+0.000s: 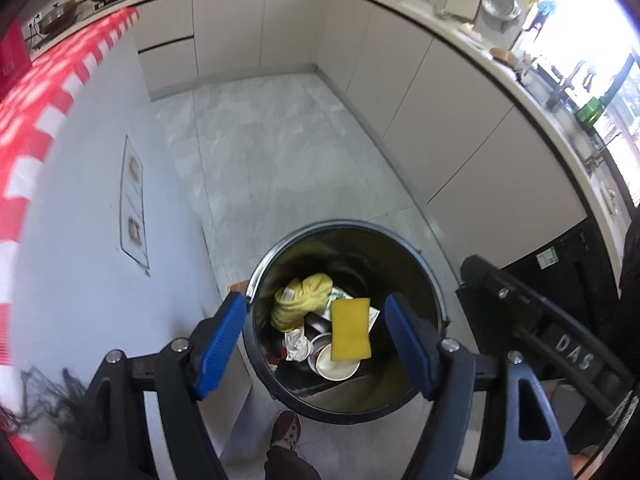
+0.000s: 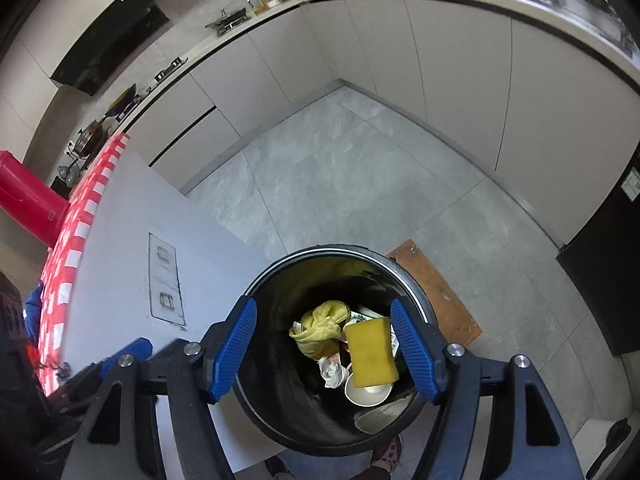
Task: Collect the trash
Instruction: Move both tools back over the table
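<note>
The yellow sponge [image 1: 351, 329] [image 2: 371, 352] is inside the mouth of the black trash bin [image 1: 416, 398] [image 2: 256, 396], apparently in mid-air and touching neither finger, above a yellow cloth [image 1: 300, 300] [image 2: 320, 326], a crumpled wrapper [image 1: 297, 345] [image 2: 332, 372] and a white paper cup [image 1: 338, 366] [image 2: 368, 394] at the bottom. Your left gripper [image 1: 316, 344] hangs right over the bin with its blue fingers [image 1: 220, 344] spread wide and holding nothing. Your right gripper [image 2: 326, 346] is also over the bin, spread wide and empty, its right blue finger [image 2: 416, 348] just beside the sponge. The bin stands on grey floor tiles [image 1: 288, 152] [image 2: 340, 184], close to a white counter panel [image 1: 80, 220] [image 2: 120, 240] topped by a red-and-white checked cloth [image 1: 36, 112] [image 2: 76, 236]. A brown mat [image 2: 440, 292] lies behind the bin.
</note>
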Action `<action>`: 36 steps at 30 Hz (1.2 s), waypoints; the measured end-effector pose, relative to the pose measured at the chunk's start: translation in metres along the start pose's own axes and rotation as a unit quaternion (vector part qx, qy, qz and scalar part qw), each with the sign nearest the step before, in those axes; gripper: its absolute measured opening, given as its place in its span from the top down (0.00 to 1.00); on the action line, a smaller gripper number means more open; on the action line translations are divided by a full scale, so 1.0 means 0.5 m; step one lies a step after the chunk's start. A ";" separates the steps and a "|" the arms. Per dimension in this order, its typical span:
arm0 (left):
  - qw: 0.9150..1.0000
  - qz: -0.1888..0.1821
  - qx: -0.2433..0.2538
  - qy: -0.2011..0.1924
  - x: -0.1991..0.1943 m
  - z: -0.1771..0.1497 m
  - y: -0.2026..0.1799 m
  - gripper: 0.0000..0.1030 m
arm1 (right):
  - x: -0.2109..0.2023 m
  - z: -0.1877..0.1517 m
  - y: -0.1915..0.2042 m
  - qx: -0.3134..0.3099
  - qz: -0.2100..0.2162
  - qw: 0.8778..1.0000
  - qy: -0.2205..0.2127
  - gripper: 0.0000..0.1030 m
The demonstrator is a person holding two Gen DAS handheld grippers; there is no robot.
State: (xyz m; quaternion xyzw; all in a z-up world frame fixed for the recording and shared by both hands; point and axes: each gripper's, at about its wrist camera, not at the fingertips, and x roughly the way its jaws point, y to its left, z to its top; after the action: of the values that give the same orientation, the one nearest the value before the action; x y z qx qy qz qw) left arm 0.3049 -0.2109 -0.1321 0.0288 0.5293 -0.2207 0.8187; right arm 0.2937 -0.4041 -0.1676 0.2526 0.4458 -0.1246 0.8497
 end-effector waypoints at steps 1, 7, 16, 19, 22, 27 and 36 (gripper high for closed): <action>1.000 0.000 0.002 -0.004 -0.009 0.001 0.003 0.28 | -0.011 -0.001 0.007 0.000 -0.001 1.000 -0.004 0.30; 0.999 -0.002 0.012 -0.031 -0.075 0.013 0.024 0.28 | -0.076 -0.015 0.053 -0.007 -0.015 1.000 -0.024 0.30; 0.996 0.014 0.020 -0.088 -0.189 0.023 0.069 0.28 | -0.206 -0.039 0.186 -0.044 -0.044 0.995 -0.075 0.30; 0.994 0.019 0.016 -0.109 -0.230 0.026 0.099 0.28 | -0.238 -0.050 0.236 -0.059 -0.039 0.993 -0.092 0.30; 0.991 0.025 0.012 -0.128 -0.265 0.026 0.135 0.28 | -0.261 -0.061 0.298 -0.075 -0.026 0.991 -0.104 0.30; 0.988 0.043 -0.009 -0.148 -0.314 0.019 0.213 0.28 | -0.276 -0.075 0.404 -0.102 0.000 0.988 -0.113 0.30; 0.979 0.092 -0.053 -0.176 -0.391 -0.014 0.374 0.28 | -0.249 -0.121 0.608 -0.158 0.057 0.981 -0.102 0.30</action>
State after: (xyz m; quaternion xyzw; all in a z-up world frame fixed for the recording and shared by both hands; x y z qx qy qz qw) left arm 0.3051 0.0245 0.0018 -0.0059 0.3833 -0.1178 0.9160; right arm 0.3135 -0.1172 0.0028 0.1262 0.3558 -0.0289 0.9256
